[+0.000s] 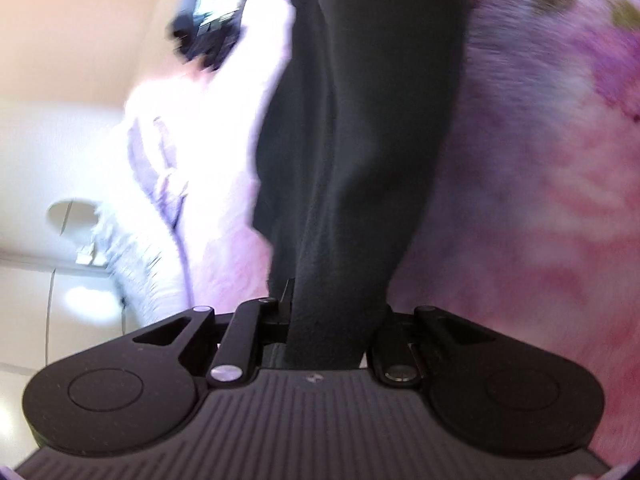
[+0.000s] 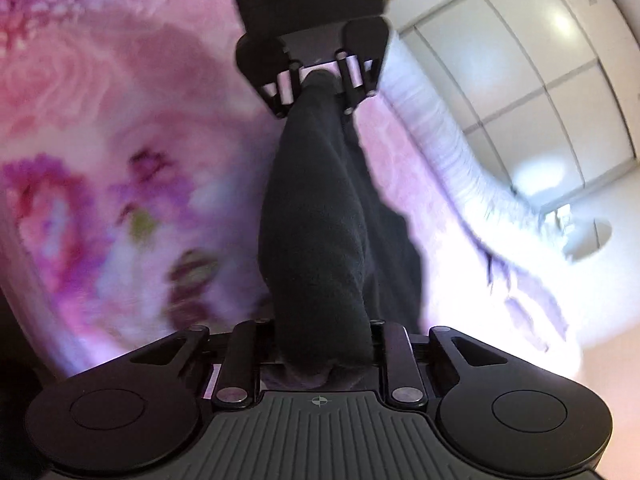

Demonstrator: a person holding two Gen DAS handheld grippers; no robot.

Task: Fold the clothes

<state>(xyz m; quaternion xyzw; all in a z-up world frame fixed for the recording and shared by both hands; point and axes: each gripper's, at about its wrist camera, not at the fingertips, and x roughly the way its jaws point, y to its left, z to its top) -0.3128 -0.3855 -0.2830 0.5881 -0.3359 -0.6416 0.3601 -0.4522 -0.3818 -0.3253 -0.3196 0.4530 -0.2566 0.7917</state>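
Black garment (image 2: pixel 320 216) stretched between left gripper (image 2: pixel 320 80) and right gripper (image 2: pixel 324 354), both clamped on its ends. Looks soft, light, limp over the floral blanket (image 2: pixel 100 120); best held at corners or edges

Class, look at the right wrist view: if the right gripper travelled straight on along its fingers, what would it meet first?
Apart from the black garment the right gripper already clamps, the first thing in line is probably the left gripper, holding the cloth's far end straight ahead. Depth is hard to judge.
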